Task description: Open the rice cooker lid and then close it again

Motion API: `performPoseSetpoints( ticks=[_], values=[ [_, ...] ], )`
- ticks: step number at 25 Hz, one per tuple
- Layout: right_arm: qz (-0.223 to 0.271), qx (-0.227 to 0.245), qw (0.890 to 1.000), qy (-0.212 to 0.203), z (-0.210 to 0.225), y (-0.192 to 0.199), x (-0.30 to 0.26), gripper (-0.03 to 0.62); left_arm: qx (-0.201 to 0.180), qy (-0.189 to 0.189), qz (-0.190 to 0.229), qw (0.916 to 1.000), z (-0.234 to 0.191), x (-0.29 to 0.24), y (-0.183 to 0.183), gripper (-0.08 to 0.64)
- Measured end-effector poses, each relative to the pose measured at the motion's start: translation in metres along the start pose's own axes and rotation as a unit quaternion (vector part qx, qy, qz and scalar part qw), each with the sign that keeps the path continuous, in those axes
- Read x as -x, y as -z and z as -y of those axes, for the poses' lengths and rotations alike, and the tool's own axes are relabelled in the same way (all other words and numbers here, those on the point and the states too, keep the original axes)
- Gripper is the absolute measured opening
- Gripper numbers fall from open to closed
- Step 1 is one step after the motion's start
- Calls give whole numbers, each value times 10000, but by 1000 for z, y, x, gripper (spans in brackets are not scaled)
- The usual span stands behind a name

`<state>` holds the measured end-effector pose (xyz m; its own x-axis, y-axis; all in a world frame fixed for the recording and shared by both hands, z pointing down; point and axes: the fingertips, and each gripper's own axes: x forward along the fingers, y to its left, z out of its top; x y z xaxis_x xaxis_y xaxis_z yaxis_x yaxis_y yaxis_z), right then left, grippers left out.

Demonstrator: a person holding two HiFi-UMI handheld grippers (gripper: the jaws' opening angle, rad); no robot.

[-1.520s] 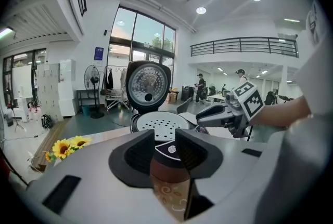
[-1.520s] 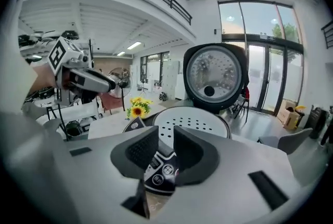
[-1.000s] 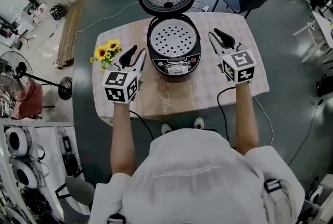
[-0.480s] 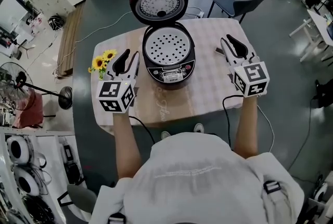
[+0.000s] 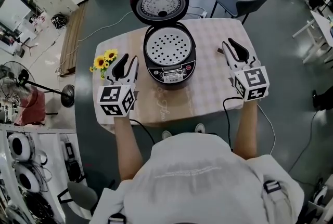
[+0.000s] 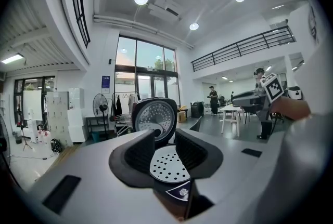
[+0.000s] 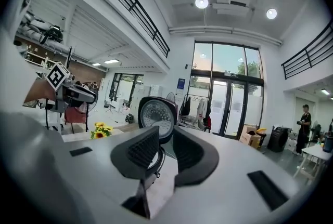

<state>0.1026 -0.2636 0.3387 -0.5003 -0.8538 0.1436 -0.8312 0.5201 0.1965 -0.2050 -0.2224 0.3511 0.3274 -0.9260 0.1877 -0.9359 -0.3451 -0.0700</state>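
- Person in a white shirt (image 5: 203, 176) at the near edge of the head view, both forearms reaching out over the bench (image 5: 208, 94), one on each side of the rice cooker (image 5: 169, 59).
- Left gripper (image 5: 129, 60) held just left of the rice cooker, near its front, not touching it. Jaws apart with a clear gap, nothing between them.
- In the left gripper view (image 6: 165, 141), only the cooker's holed tray (image 6: 166, 163) shows through the gap, farther off.
- Right gripper (image 5: 229, 43) held right of the rice cooker, farther out from it than the left one and well apart from it. Jaws apart by a narrower gap, nothing clamped.
- In the right gripper view (image 7: 165, 147), part of the cooker body and its raised lid (image 7: 156, 116) show past the jaws.
- Bench is covered with a pale checked cloth. The rice cooker stands about mid-bench toward the far edge, with its control panel (image 5: 170, 75) facing the person.
- Rice cooker is open. The holed tray (image 5: 168, 46) sits in the top of the pot, fully exposed.
- Lid (image 5: 159, 3) is swung up and back on the far side of the cooker, standing roughly upright, its pale inner face toward the person.
- Small bunch of sunflowers (image 5: 104, 59) on the bench left of the rice cooker, just beyond the left gripper.
- Dark chair (image 5: 239, 2) on the floor beyond the bench, to the right of the lid.
- Standing fan (image 5: 20, 76) on the floor far left of the rice cooker.
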Motion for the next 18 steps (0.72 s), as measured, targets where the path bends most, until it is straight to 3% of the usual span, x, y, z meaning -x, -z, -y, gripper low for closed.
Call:
performPoseSetpoints(
  ticks=[18],
  values=[
    [28, -170, 9987, -486, 26, 18, -17, 95, -349, -224, -343, 9985, 35, -23, -10, 137]
  ],
)
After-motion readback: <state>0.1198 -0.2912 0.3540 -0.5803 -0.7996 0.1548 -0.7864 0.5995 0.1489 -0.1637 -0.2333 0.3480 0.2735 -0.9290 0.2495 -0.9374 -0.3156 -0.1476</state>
